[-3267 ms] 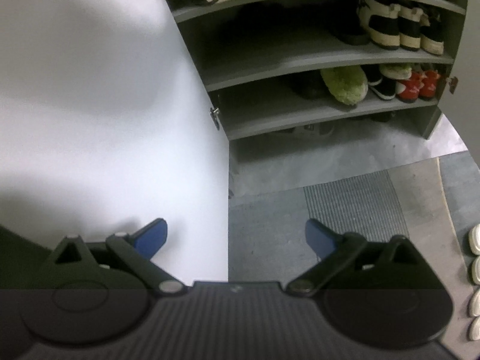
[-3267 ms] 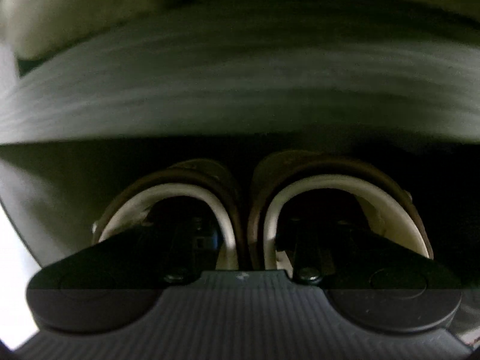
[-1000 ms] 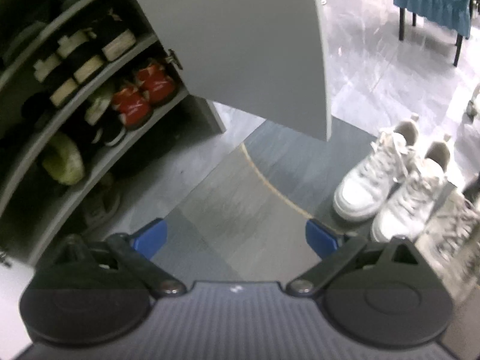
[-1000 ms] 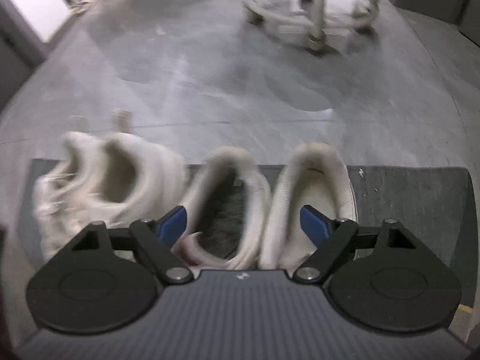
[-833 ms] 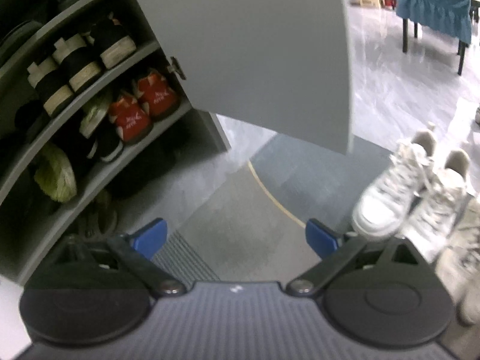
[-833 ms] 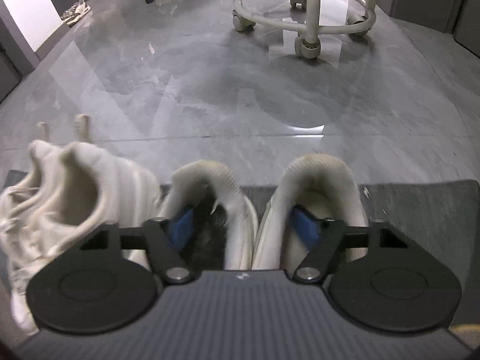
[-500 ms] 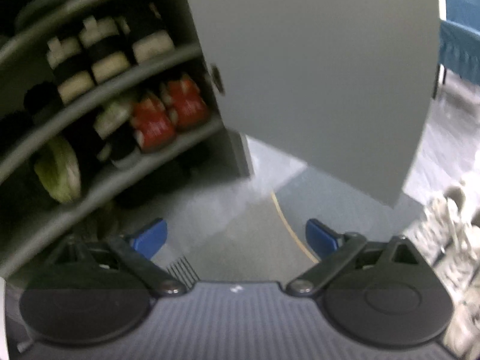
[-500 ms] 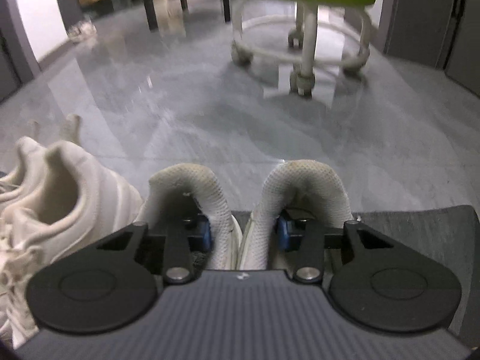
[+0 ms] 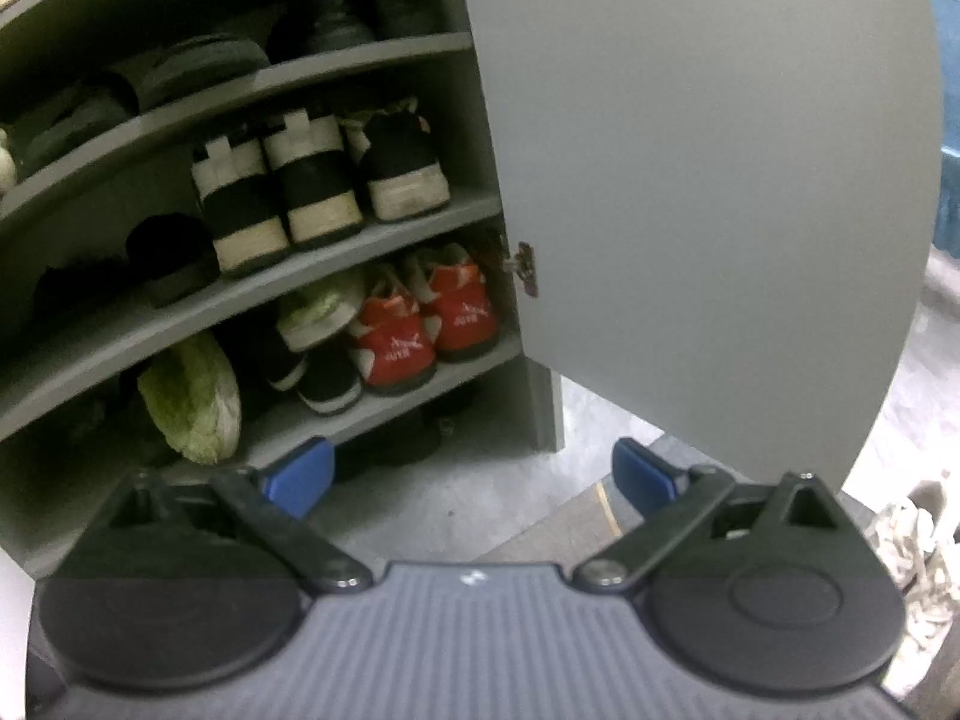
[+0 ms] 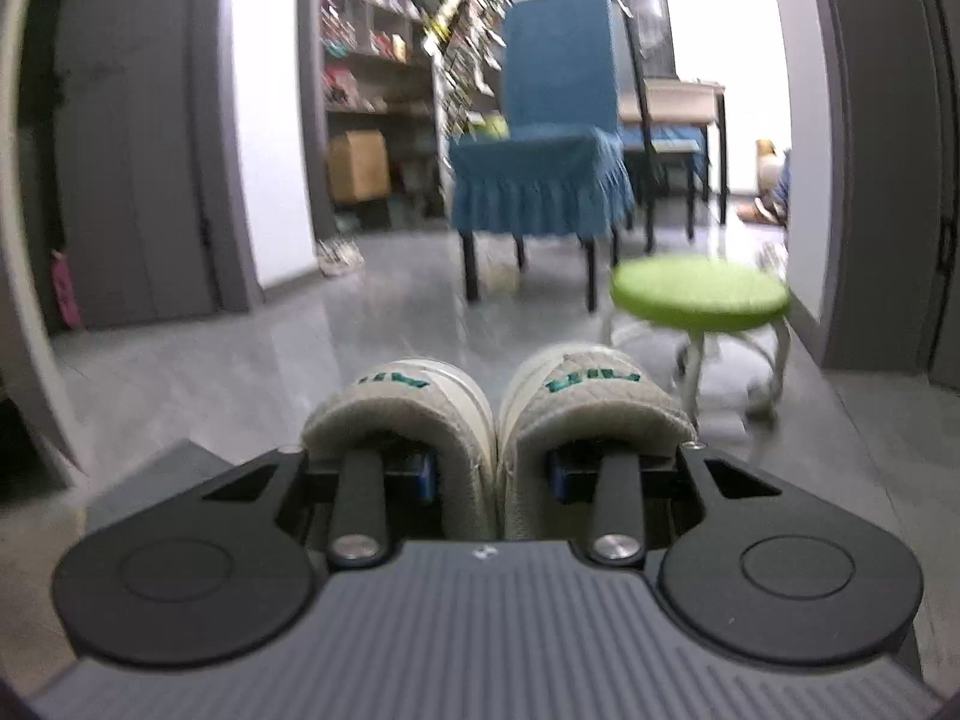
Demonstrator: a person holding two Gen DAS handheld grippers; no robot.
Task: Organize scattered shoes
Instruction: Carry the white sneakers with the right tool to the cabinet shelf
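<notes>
Pinching a pair of white shoes (image 10: 498, 420) together, lifted off the floor, the right hand-held gripper (image 10: 493, 474) must next carry them to the shoe cupboard (image 9: 360, 228), while the left hand-held gripper (image 9: 474, 474) hangs wide and empty.

Looks like the entryway of somebody's home. There's a grey shoe cabinet (image 9: 252, 312) with its door (image 9: 708, 180) swung open and curved shelves packed with worn pairs: red sneakers (image 9: 426, 324), black-and-cream high-tops (image 9: 276, 192), a fuzzy green slipper (image 9: 192, 402). The right wrist view opens onto a glossy grey tiled floor (image 10: 252, 372), a dining chair with a blue skirted cover (image 10: 540, 138), a little green stool on casters (image 10: 699, 294) and cluttered bookshelves (image 10: 372, 54).
</notes>
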